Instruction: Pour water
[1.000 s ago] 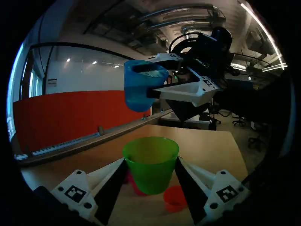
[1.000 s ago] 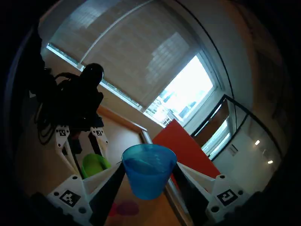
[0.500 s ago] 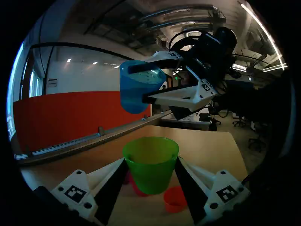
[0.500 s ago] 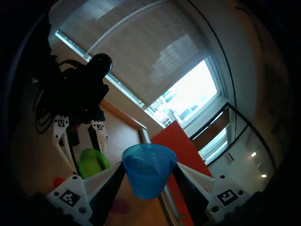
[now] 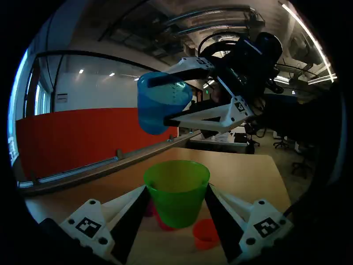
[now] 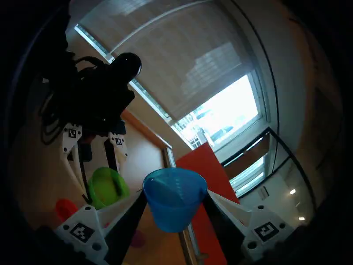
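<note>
Blue cup (image 5: 161, 108) pinched by right hand-held gripper (image 6: 175, 194), tilted high above green cup (image 5: 177, 192), itself pinched by left hand-held gripper (image 5: 176, 190) over surface (image 5: 238, 170). Likely lining up to pour; next, lower toward green cup and tip further.

Nothing can be read; the wall sign (image 5: 61, 97) is too small.

The views face each other closely, sharing green cup (image 5: 177, 198) and blue cup (image 6: 174, 205).
</note>
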